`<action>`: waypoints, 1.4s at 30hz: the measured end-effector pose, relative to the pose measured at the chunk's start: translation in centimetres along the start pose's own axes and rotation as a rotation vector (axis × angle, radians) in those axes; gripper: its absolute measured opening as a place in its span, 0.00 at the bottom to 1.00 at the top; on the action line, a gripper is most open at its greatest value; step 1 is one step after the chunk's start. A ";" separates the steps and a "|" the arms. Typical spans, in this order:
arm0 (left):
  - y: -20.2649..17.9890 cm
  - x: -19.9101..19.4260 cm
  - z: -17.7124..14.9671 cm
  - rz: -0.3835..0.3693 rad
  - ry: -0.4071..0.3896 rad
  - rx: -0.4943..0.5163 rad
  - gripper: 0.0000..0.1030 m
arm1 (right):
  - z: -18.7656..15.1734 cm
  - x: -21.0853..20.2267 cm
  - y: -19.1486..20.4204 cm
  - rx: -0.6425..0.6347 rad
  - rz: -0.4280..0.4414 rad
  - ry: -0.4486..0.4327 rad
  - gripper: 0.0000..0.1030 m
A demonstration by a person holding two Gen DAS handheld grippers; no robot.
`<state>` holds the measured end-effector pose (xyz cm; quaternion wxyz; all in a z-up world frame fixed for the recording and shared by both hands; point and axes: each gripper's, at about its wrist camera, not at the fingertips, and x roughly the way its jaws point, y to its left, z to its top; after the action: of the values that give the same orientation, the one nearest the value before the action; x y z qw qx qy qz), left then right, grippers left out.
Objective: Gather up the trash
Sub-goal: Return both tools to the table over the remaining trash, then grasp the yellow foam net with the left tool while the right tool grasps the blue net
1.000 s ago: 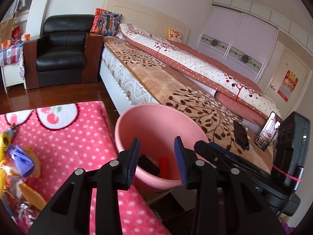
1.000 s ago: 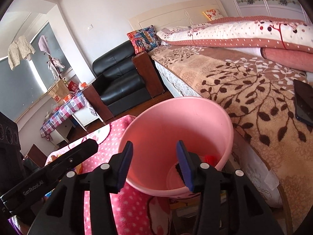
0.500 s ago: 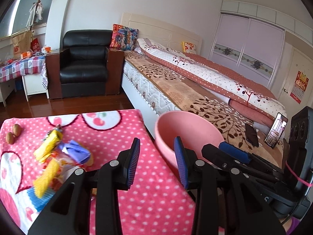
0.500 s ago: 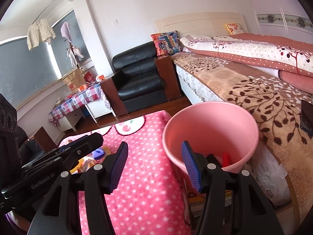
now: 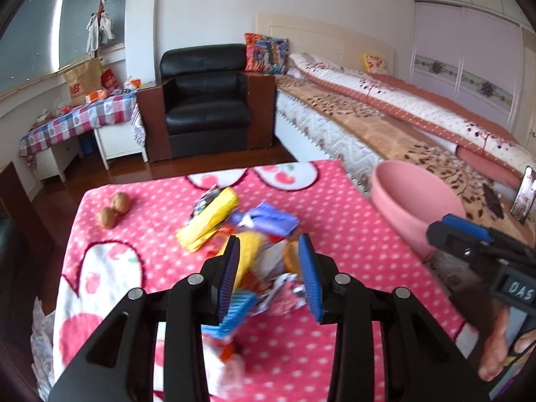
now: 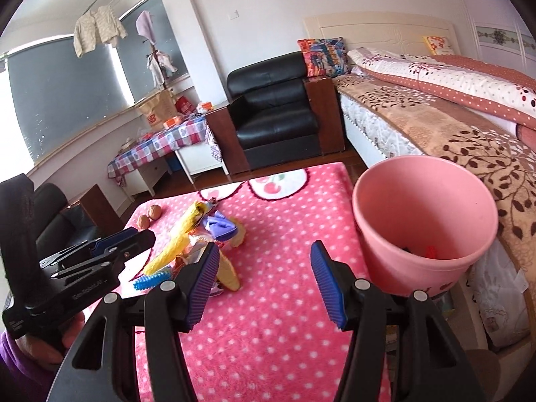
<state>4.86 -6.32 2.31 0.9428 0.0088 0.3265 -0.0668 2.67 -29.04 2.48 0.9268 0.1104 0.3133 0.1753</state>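
Observation:
A heap of wrappers [image 5: 241, 234] lies on the pink dotted table cloth [image 5: 335, 234]: a yellow pack [image 5: 209, 221], a purple wrapper [image 5: 271, 217], a blue strip [image 5: 234, 311] and silvery foil. The heap also shows in the right wrist view [image 6: 201, 241]. My left gripper [image 5: 269, 278] is open and empty, just above the near side of the heap. My right gripper [image 6: 264, 283] is open and empty over bare cloth, between the heap and the pink bucket [image 6: 425, 231]. The bucket stands at the table's right edge [image 5: 415, 207] and holds dark and red scraps.
Two walnuts [image 5: 112, 209] lie at the table's far left. A bed [image 5: 402, 127] runs along the right behind the bucket, with a phone [image 5: 492, 199] on it. A black armchair [image 5: 207, 100] and a checked side table [image 5: 77, 120] stand beyond the table.
Both grippers have swung left and back from over the bucket to the table. The left one has come down over the wrapper heap. Both stay open.

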 end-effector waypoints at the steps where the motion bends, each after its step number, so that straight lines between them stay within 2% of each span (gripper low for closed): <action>1: 0.5 0.3 -0.3 0.003 0.017 0.000 0.35 | -0.1 0.3 0.3 -0.006 0.004 0.007 0.55; 9: 2.8 3.2 -2.1 0.020 0.108 -0.010 0.35 | -0.3 2.6 2.3 -0.043 0.047 0.058 0.55; 14: 3.3 4.3 -2.9 0.017 0.122 -0.016 0.35 | -0.5 4.3 3.1 -0.036 0.075 0.100 0.55; 15: 3.5 4.2 -2.9 0.015 0.117 -0.021 0.32 | -0.6 4.6 3.2 -0.034 0.080 0.110 0.55; 16: 3.7 4.2 -3.0 0.010 0.113 -0.028 0.19 | -0.7 4.9 3.4 -0.035 0.084 0.121 0.55; 17: 3.9 4.1 -2.9 0.002 0.111 -0.039 0.13 | -0.8 5.2 3.6 -0.037 0.088 0.131 0.55; 19: 4.5 3.4 -2.8 -0.011 0.089 -0.068 0.09 | -1.0 5.8 4.0 -0.040 0.102 0.151 0.55; 28: 7.1 -0.8 -2.7 -0.026 -0.023 -0.189 0.09 | -1.9 9.0 6.1 -0.058 0.150 0.242 0.55; 31: 8.4 -2.2 -2.9 -0.013 -0.046 -0.232 0.09 | -1.8 9.1 7.3 -0.054 0.235 0.248 0.55; 33: 9.2 -3.1 -3.2 -0.005 -0.056 -0.264 0.09 | -1.9 8.6 8.7 -0.101 0.298 0.239 0.55; 37: 10.5 -4.2 -3.6 0.007 -0.064 -0.304 0.09 | -2.3 7.4 11.2 -0.239 0.355 0.230 0.55; 40: 11.3 -4.6 -3.9 0.003 -0.064 -0.328 0.09 | -2.0 7.3 13.3 -0.310 0.358 0.211 0.55; 42: 11.5 -4.9 -4.1 0.005 -0.069 -0.330 0.09 | -1.8 8.0 14.7 -0.367 0.328 0.210 0.55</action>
<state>0.01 5.95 1.76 0.9422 -0.1477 0.3006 -0.0103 3.75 -12.30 1.38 0.8530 -0.0291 0.3486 0.3874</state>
